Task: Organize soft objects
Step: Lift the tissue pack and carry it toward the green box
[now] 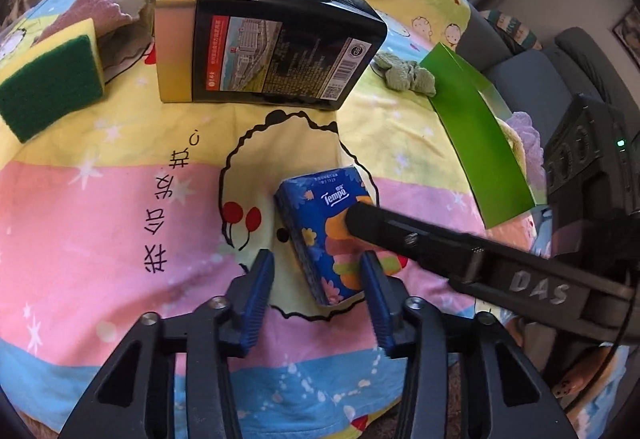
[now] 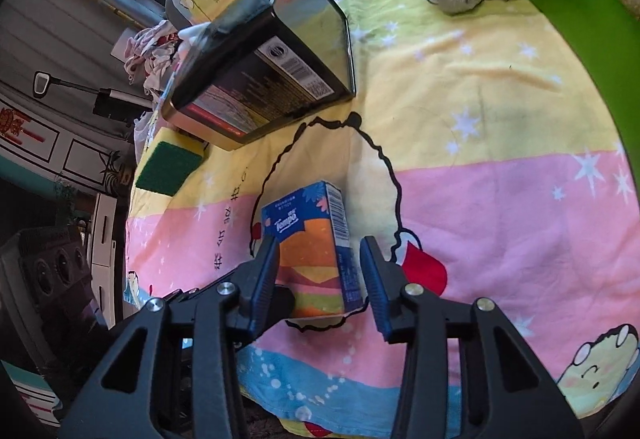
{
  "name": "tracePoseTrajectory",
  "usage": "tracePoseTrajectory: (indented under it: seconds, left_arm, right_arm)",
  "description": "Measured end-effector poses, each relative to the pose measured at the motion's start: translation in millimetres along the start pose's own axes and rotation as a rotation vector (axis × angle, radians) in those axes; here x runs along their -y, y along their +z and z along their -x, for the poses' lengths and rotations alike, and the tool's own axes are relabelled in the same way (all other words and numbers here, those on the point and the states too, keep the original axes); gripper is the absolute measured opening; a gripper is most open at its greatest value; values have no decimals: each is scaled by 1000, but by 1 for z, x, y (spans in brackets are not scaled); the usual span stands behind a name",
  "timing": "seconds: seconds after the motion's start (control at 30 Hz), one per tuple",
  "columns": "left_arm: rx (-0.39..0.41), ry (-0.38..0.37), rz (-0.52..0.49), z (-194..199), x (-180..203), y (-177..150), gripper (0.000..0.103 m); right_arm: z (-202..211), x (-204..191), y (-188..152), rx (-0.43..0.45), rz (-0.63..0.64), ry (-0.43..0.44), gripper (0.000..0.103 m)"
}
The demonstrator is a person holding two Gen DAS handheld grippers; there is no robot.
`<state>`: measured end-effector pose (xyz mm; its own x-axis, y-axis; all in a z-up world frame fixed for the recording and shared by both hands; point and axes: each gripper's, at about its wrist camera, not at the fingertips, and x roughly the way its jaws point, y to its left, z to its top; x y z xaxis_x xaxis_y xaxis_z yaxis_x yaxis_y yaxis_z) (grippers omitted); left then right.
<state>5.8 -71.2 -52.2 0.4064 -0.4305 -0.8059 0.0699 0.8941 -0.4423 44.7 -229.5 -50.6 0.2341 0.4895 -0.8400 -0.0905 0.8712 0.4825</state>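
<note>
Tissue pack approached from two sides. The blue Tempo tissue pack [image 1: 326, 235] lay flat on the cartoon-print sheet [image 1: 120, 207], inside the black-outlined figure printed there, and serves as the landmark for all positions below.

The left gripper [image 1: 318, 279] straddled the pack's near end. Its blue pads stood partly open, one on each long side. The pad on the far side of the pack appeared close against the wrapper while the other stood clear, so no firm grip could be read.

The right gripper [image 2: 320, 271] bracketed the same pack from the opposite side, jaws also partly open. One pad overlapped the pack's printed face; whether it pressed could not be told. A finger of this gripper crossed above the pack in the left wrist view. The doubled approach was probably meant to steady a soft, yielding packet while it was seized.

Beyond the pack stood a black and gold tin [image 1: 264, 39], tipped on its side. To the tin's far side lay a yellow and green sponge [image 1: 52, 79] and folded cloths [image 1: 116, 15]. Off the pack's other flank rested a crumpled green cloth [image 1: 406, 73] beside the green box [image 1: 476, 143], presumably the destination. Between pack and box the sheet lay unobstructed; only the crossing gripper finger crowded the lift.
</note>
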Motion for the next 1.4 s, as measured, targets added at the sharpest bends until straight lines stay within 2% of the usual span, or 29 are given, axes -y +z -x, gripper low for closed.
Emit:
tracePoseTrajectory:
  seconds: [0.03, 0.1, 0.3, 0.53, 0.93, 1.4]
  left_arm:
    - [-15, -23, -1, -3, 1, 1, 38]
    - [-41, -54, 5, -9, 2, 0, 37]
    - [-25, -32, -20, -9, 6, 0, 37]
    - [26, 2, -69, 3, 20, 3, 36]
    - [145, -17, -184, 37, 59, 17, 37]
    - [242, -67, -350, 51, 131, 52, 37]
  right_arm:
    - [-4, 1, 0, -8, -4, -2, 42]
    - [-8, 2, 0, -19, -10, 15, 42]
    - [-9, 7, 0, -9, -19, 34, 41]
    - [5, 1, -2, 44, -8, 53, 40]
    - [61, -17, 1, 218, 40, 41, 40]
    - [133, -2, 20, 431, 4, 39, 40]
